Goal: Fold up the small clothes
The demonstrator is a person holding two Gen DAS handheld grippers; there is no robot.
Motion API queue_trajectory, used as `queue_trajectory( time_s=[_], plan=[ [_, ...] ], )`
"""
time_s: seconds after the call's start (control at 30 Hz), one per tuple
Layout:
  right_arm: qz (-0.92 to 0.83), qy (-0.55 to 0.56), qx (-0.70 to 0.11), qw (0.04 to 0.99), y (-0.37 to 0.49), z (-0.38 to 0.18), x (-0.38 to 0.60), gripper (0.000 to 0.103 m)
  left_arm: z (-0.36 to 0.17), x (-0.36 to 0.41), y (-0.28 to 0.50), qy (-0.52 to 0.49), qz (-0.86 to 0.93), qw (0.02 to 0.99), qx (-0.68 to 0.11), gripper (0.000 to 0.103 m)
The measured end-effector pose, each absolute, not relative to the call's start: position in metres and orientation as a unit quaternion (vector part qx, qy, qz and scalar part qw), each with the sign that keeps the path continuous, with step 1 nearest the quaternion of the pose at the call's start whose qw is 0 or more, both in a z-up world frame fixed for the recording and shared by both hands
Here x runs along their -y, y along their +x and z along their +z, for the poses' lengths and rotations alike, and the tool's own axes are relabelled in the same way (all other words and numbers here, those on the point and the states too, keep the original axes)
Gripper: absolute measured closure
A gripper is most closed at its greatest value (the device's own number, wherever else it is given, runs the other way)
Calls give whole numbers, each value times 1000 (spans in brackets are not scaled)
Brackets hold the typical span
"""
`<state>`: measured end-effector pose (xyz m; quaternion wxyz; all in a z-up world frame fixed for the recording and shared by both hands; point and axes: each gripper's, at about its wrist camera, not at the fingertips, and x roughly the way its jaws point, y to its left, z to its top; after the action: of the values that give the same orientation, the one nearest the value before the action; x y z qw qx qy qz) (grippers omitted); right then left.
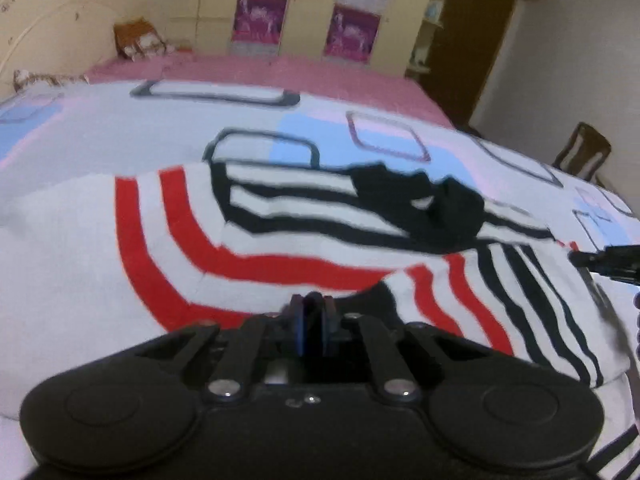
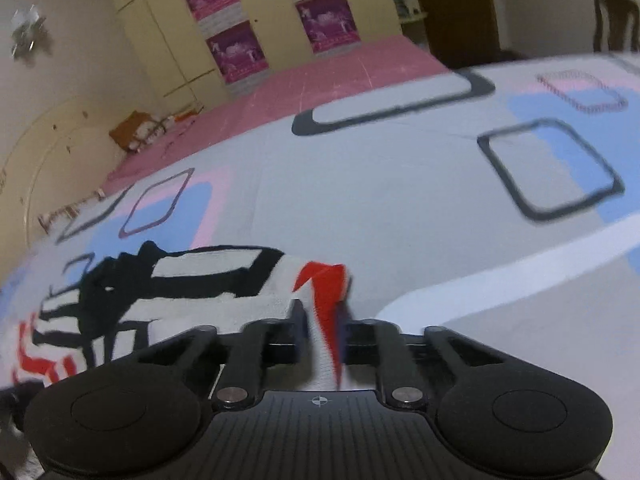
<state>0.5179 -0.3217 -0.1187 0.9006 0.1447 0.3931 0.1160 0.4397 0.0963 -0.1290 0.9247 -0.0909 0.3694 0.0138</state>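
Cream wardrobes (image 1: 224,4) and a pink bedspread (image 1: 280,72) back the patterned sheet (image 1: 120,128) where a small striped shirt (image 1: 280,216) lies spread. At the left, the left gripper (image 1: 311,320) has its jaws drawn tight together over the shirt's near edge; whether any cloth is pinched between them cannot be told. Its black collar (image 1: 424,204) sits bunched further right. The right gripper (image 2: 320,320) is clamped on a corner of the shirt, white and red cloth running between its pads. The fold looks barely begun: most of the garment is still flat and unfolded.
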Motion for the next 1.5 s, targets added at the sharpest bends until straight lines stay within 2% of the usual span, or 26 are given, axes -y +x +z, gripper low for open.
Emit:
queue_trajectory(
  time_s=[0.07,0.2,0.23,0.27,0.3,0.33,0.37,0.4,0.47,0.5,0.6,0.63,0.77,0.87,1.0,1.17,1.27,1.3,1.37,1.5],
  plan=[
    [106,116,-371,915,509,-109,320,95,-130,-88,434,-55,31,932,-356,95],
    [96,65,-390,913,510,-121,306,94,-138,-87,433,-57,35,930,-362,92],
    [94,58,-393,913,510,-117,304,90,-135,-89,434,-61,37,928,-365,80],
    [81,51,-387,917,507,-112,304,67,-128,-91,431,-58,51,929,-363,66],
    [64,40,-362,929,499,-105,306,55,-119,-87,425,-38,72,935,-346,60],
    [66,34,-335,939,489,-97,306,52,-110,-82,421,-23,75,944,-322,54],
    [87,44,-330,939,484,-92,304,53,-103,-74,421,-19,58,949,-310,53],
    [109,56,-340,932,483,-91,297,61,-100,-63,427,-18,36,951,-308,53],
    [150,35,-359,921,484,-97,266,69,-100,-32,449,-14,-12,950,-313,52],
    [170,27,-365,915,484,-100,251,70,-101,-12,461,-14,-41,948,-314,52],
    [194,-6,-359,913,479,-105,220,70,-117,28,486,-9,-86,937,-337,50],
    [185,-13,-361,914,480,-108,219,70,-126,33,492,-10,-93,930,-354,43],
    [86,-7,-370,925,495,-114,261,69,-140,3,486,4,-35,928,-372,40],
    [83,3,-388,918,496,-110,279,69,-134,-15,474,-17,-25,927,-373,43],
    [104,11,-371,923,467,-90,269,69,-115,-1,446,-5,-40,938,-345,42],
    [79,-28,-414,907,410,-103,250,69,-135,16,423,33,-58,918,-390,41],
    [65,-42,-411,909,379,-102,248,69,-128,20,408,40,-55,925,-374,41],
    [69,-35,-401,913,371,-98,247,69,-124,21,405,35,-60,929,-364,40],
    [83,-28,-379,921,361,-89,241,69,-125,22,407,30,-64,929,-363,30],
    [83,-25,-416,905,372,-102,232,69,-136,10,413,15,-71,922,-379,28]
  ],
)
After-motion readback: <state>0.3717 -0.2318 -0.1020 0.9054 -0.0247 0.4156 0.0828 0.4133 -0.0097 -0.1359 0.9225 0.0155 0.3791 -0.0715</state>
